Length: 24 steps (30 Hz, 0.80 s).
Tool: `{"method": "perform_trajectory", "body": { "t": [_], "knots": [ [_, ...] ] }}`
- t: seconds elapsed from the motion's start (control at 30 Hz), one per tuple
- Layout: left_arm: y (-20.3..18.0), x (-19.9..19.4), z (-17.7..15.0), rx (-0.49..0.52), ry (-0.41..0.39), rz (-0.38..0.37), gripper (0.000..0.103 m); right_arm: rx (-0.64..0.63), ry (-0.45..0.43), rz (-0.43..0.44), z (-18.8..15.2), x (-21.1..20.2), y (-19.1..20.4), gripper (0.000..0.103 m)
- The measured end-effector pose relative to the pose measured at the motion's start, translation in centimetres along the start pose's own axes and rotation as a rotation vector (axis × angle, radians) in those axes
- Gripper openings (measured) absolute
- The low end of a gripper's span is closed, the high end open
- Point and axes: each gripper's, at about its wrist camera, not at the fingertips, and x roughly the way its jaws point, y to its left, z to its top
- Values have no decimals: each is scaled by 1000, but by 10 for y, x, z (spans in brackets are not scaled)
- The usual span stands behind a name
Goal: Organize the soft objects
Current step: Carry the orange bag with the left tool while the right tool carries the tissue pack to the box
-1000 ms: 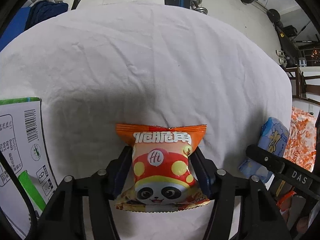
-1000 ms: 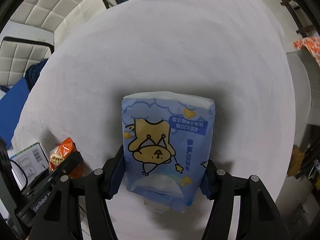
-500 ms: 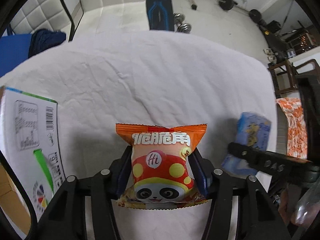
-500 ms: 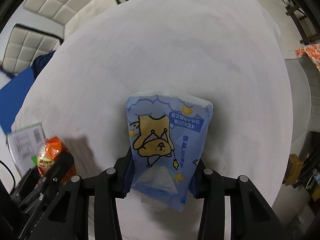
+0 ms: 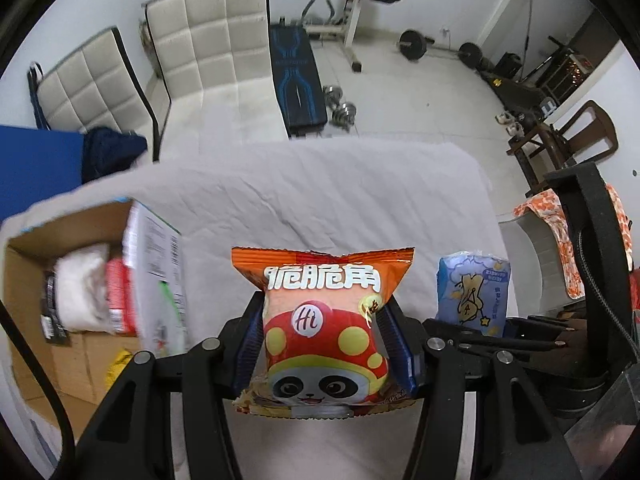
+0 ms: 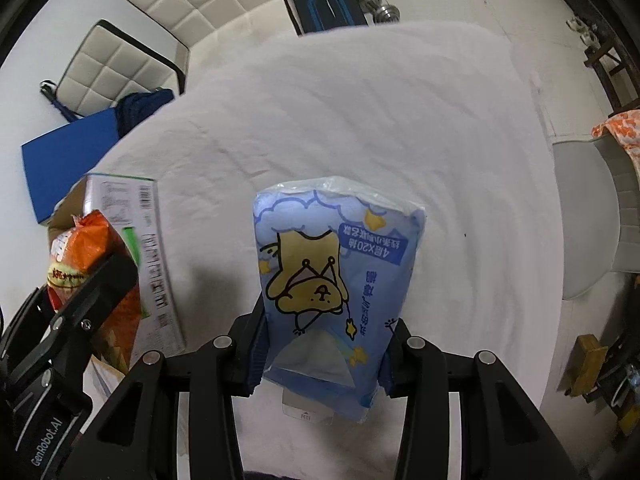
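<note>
My left gripper (image 5: 324, 344) is shut on an orange snack bag with a panda print (image 5: 320, 320) and holds it above the white-clothed table (image 5: 340, 192). My right gripper (image 6: 324, 344) is shut on a blue tissue pack with a bear drawing (image 6: 336, 276), also lifted off the cloth. The tissue pack shows in the left wrist view (image 5: 472, 292) at the right. The snack bag shows in the right wrist view (image 6: 88, 256) at the left. An open cardboard box (image 5: 44, 292) stands at the table's left, with a white soft item (image 5: 80, 292) and a red pack (image 5: 118, 296) inside.
The box's printed flap (image 6: 140, 248) stands up between the grippers and the box opening. White padded chairs (image 5: 208, 40) and a blue bench (image 5: 296, 76) stand beyond the far edge. A chair with orange cloth (image 5: 552, 216) is at the right.
Both grippers have risen and tilted up with their loads. The box has come into view at the left, its inside now showing. The room beyond the table is now visible.
</note>
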Motion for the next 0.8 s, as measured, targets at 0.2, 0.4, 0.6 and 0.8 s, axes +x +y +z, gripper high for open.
{"method": "perform_trajectory", "body": {
  "t": [0.2, 0.4, 0.6, 0.8],
  "knots": [
    [26, -36, -1, 19, -76, -8, 52, -31, -62, 9, -25, -33, 44, 46],
    [51, -74, -9, 17, -133, -10, 52, -80, -98, 19, -49, -55, 94, 46],
    [94, -107, -20, -3, -183, -2, 52, -142, -113, 47, -65, -65, 155, 46],
    [153, -134, -28, -51, -203, 15, 52, -221, -106, 88, -77, -61, 228, 46]
  ]
}}
